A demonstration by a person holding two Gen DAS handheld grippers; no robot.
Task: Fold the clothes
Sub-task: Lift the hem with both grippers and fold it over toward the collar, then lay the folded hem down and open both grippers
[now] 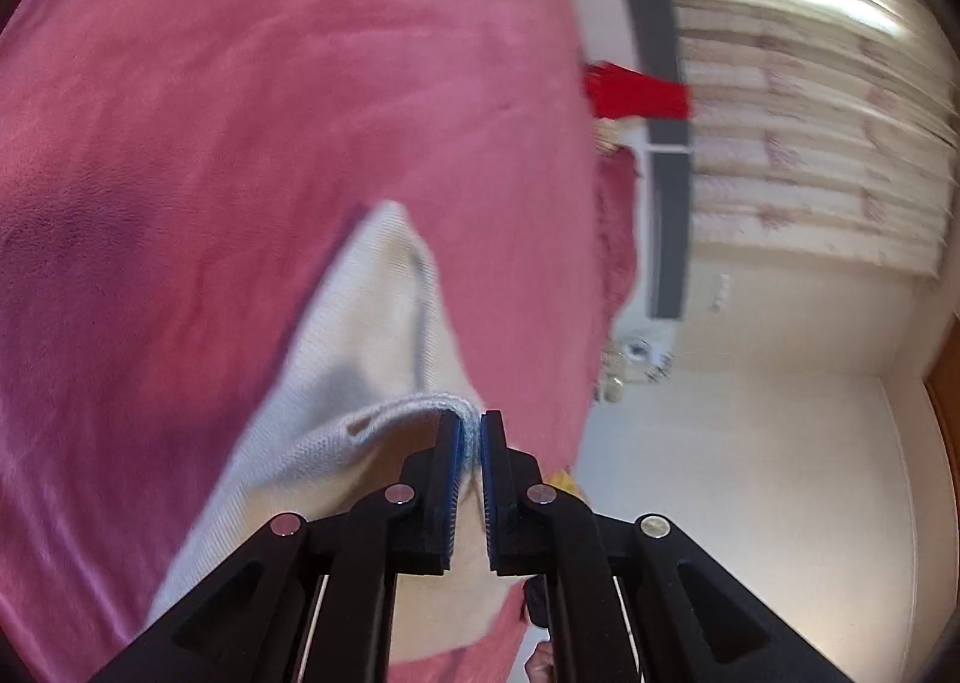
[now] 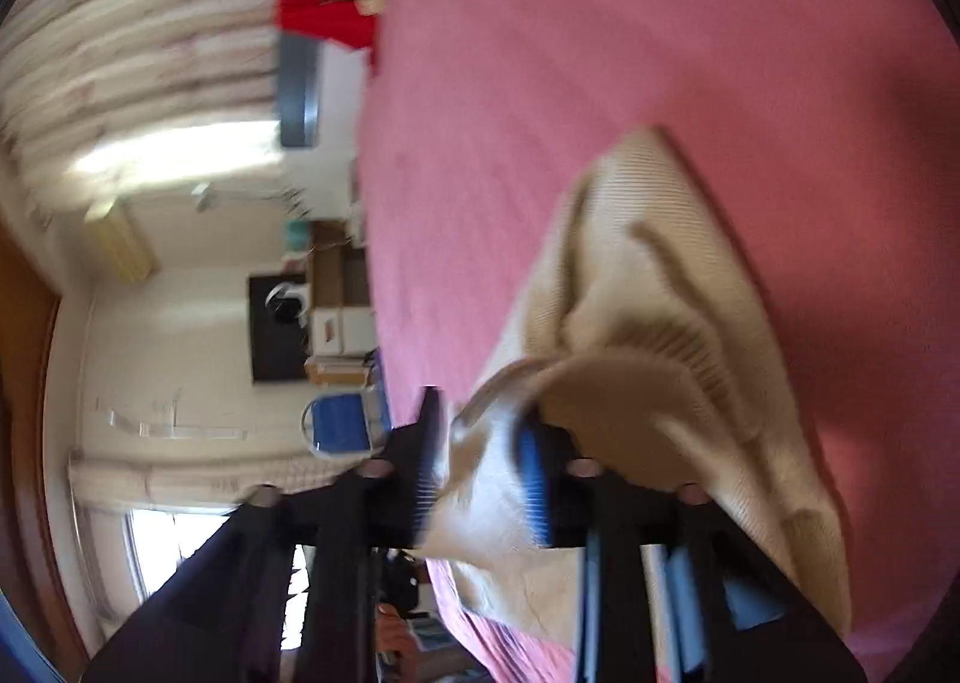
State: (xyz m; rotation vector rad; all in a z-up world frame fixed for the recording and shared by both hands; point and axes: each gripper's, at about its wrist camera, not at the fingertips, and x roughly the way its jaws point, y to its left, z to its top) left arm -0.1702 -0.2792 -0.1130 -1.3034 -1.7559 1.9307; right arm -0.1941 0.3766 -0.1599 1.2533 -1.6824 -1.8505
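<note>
From the left wrist camera, the left gripper (image 1: 472, 422) comes in from six o'clock and its two black jaws with blue pads are pressed together on the knitted hem of a cream sweater (image 1: 336, 383). The sweater hangs from the grip and stretches away toward ten o'clock, where its far corner lies against the pink blanket (image 1: 270, 83) that fills the whole left side of the picture. On the right side, toward two o'clock, I see a pale curtain (image 1: 810, 143) with a faded flower pattern, a dark vertical bar (image 1: 660, 113) and a piece of red cloth (image 1: 636, 89) just beside the blanket's edge. The floor (image 1: 750, 473) at four o'clock is light. From the right wrist camera, the picture is quite blurred. The right gripper (image 2: 480, 446) stands with its jaws apart, and a fold of the same cream sweater (image 2: 660, 293) lies loosely between them; the pads do not seem to press on it. The rest of the sweater is draped over the right jaw and spreads toward one o'clock on the pink blanket (image 2: 660, 23). At nine o'clock there is a blue chair (image 2: 342, 422), and higher up a small desk with boxes (image 2: 342, 299).
</note>
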